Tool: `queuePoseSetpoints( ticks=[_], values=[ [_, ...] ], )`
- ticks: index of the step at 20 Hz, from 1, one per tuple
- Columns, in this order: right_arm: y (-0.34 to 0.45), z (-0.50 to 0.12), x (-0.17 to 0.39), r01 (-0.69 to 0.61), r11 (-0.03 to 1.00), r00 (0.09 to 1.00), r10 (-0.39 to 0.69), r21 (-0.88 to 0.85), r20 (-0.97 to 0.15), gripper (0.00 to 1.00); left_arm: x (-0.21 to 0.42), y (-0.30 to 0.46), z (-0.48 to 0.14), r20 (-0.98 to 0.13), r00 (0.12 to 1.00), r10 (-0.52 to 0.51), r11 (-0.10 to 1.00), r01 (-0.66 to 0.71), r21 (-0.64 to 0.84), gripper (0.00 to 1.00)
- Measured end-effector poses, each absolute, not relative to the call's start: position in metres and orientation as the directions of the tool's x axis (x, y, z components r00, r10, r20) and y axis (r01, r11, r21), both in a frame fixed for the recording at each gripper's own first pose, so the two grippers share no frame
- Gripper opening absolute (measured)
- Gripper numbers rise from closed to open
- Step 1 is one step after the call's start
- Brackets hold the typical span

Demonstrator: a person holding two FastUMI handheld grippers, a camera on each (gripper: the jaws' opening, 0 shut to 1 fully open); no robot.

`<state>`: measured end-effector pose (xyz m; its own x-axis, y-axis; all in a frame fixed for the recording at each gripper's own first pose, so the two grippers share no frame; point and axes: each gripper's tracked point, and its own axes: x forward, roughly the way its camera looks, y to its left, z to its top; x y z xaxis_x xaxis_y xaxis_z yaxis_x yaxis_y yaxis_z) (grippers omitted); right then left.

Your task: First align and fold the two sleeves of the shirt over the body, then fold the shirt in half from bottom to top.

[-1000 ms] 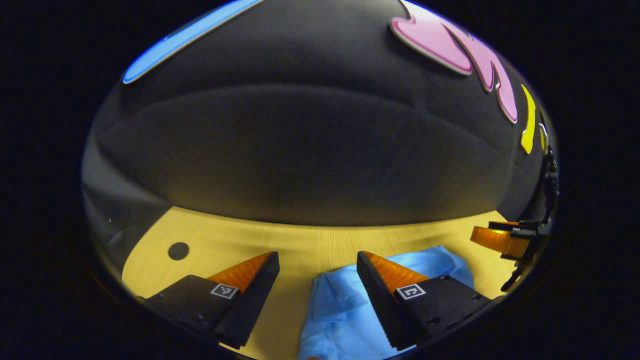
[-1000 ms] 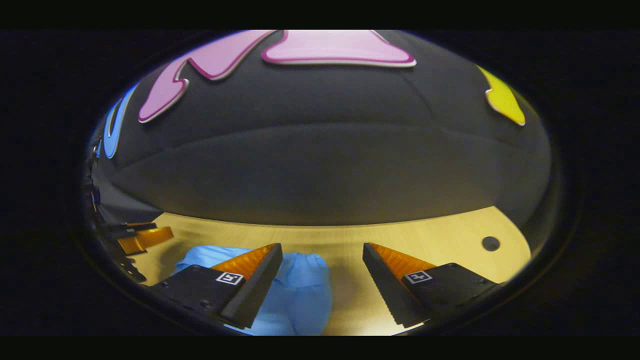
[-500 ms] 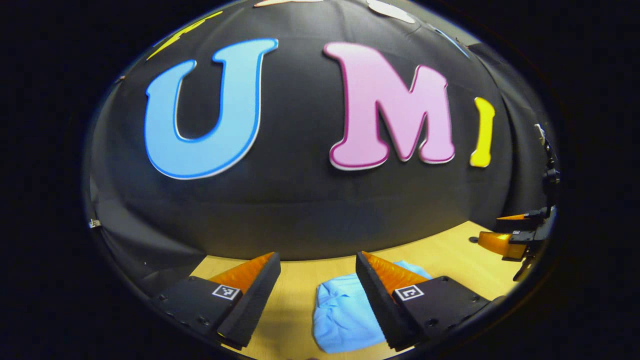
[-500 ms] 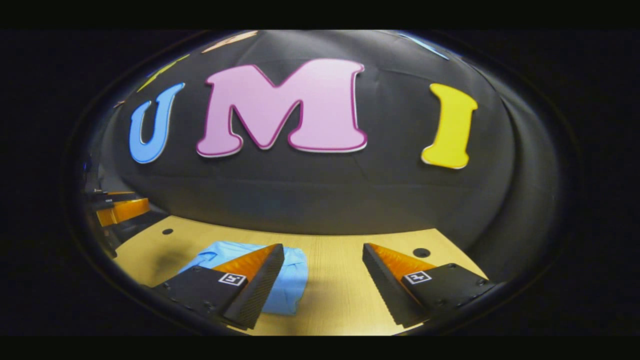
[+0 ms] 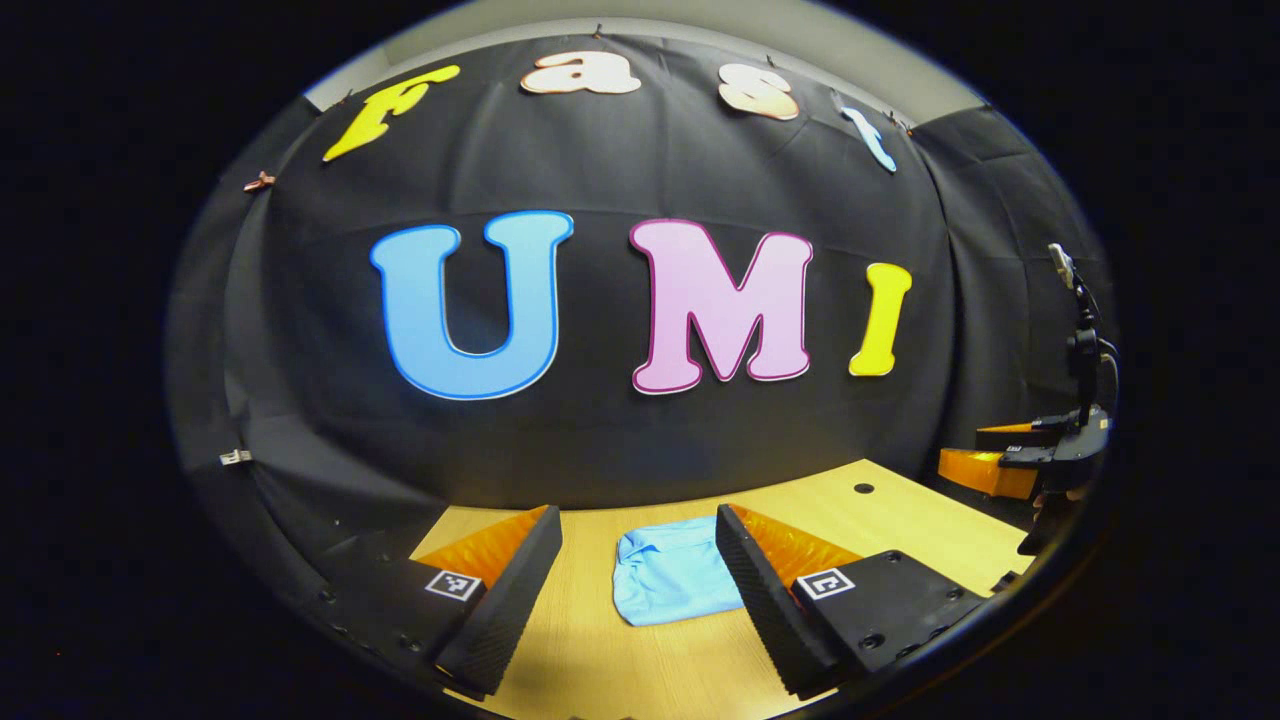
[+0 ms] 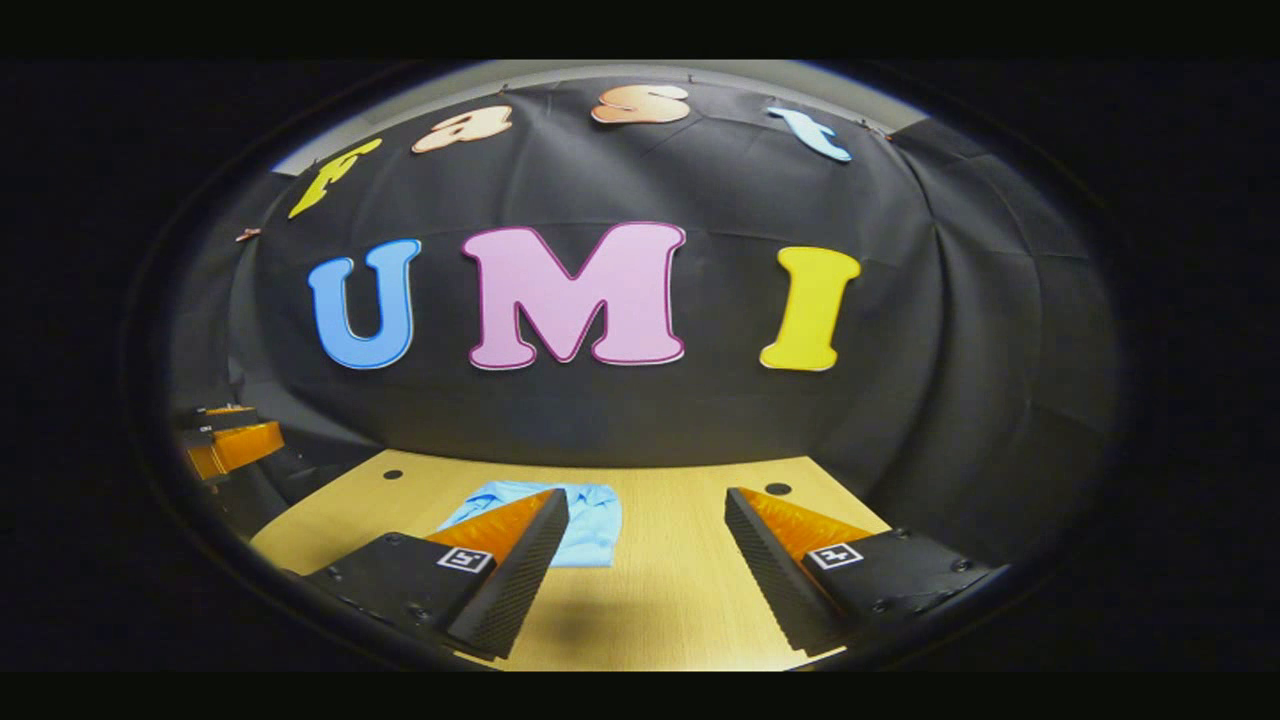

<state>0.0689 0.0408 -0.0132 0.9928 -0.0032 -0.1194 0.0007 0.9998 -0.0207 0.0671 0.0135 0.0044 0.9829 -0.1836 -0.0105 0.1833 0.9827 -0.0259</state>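
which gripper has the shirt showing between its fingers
The left gripper: the shirt lies in its open gap. From the right gripper it sits off left.

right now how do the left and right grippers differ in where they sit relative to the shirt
In the left gripper view, the shirt lies between the left gripper's fingers, nearer its right finger. In the right gripper view, the shirt sits off to the left, partly behind the right gripper's left finger, and bare table shows between the fingers. Shared: both are open, off the shirt and holding nothing; the shirt lies folded on the table.
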Motion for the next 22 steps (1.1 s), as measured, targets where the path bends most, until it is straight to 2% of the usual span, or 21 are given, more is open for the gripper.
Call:
queuePoseSetpoints(
  ticks=[5, 7, 9, 13, 16, 18, 22],
  values=[
    [0.038, -0.013, -0.028, -0.003, 1.000, 0.990, -0.001, -0.030, -0.138, 0.98, -0.023, 0.025, -0.012, -0.016, 0.982, -0.189, 0.979, 0.187, -0.081, 0.98],
    [0.042, -0.025, -0.054, -0.016, 1.000, 0.984, 0.015, -0.008, -0.178, 0.98, -0.054, 0.016, -0.027, -0.047, 0.968, -0.247, 0.963, 0.240, -0.123, 0.99],
    [0.052, -0.035, -0.077, -0.035, 0.999, 0.976, 0.039, 0.024, -0.213, 0.98, -0.076, 0.016, -0.036, -0.060, 0.963, -0.263, 0.955, 0.251, -0.158, 0.99],
    [0.070, -0.040, -0.111, -0.044, 0.999, 0.982, 0.047, 0.020, -0.185, 0.98, -0.103, 0.009, -0.030, 0.016, 0.972, -0.234, 0.952, 0.233, -0.198, 0.97],
    [0.097, -0.052, -0.130, -0.103, 0.994, 0.976, 0.106, 0.026, -0.188, 0.98, -0.109, 0.000, -0.040, -0.017, 0.975, -0.222, 0.962, 0.216, -0.166, 0.97],
    [0.109, -0.057, -0.135, -0.140, 0.990, 0.968, 0.143, 0.033, -0.205, 0.98, -0.109, -0.013, -0.038, -0.015, 0.968, -0.249, 0.961, 0.245, -0.128, 0.97],
    [0.106, -0.052, -0.129, -0.124, 0.992, 0.972, 0.127, 0.031, -0.198, 0.98, -0.113, -0.027, -0.034, 0.002, 0.955, -0.295, 0.955, 0.295, -0.035, 0.97]
  ],
)
